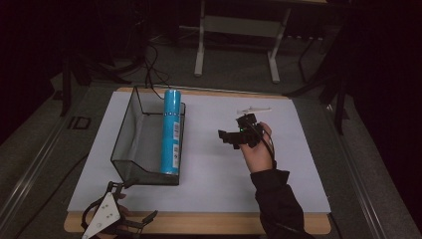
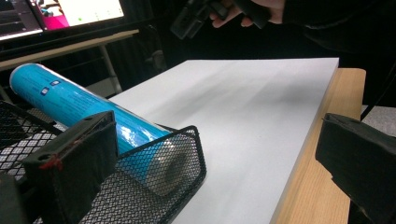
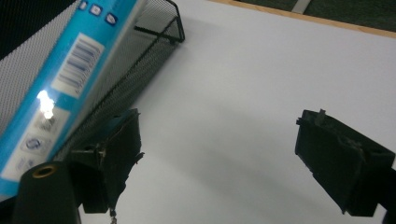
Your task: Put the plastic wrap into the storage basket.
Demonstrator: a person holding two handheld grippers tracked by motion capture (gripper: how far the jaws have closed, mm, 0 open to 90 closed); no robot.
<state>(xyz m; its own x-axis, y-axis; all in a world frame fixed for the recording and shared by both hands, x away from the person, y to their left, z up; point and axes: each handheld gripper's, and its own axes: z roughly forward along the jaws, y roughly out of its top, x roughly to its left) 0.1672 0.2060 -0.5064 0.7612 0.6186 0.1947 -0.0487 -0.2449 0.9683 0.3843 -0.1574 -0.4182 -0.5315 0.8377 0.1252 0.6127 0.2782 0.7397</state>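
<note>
While the long blue cylindrical tube (image 1: 171, 130) lies along the black wire-mesh basket (image 1: 130, 149), both tongs, left (image 1: 130, 201) and right (image 1: 230, 138), gape apart, holding nothing.

- Your mesh basket (image 1: 130, 149) is sitting on the left half of the white board (image 1: 293, 164); the tube (image 1: 171, 132) is lying in it along its right wall, far end jutting over the rim
- Your right gripper (image 1: 233, 138) is hovering right of the basket, apart from it
- Your left gripper (image 1: 130, 204) is resting at the table's near edge, before the basket's near left corner
</note>
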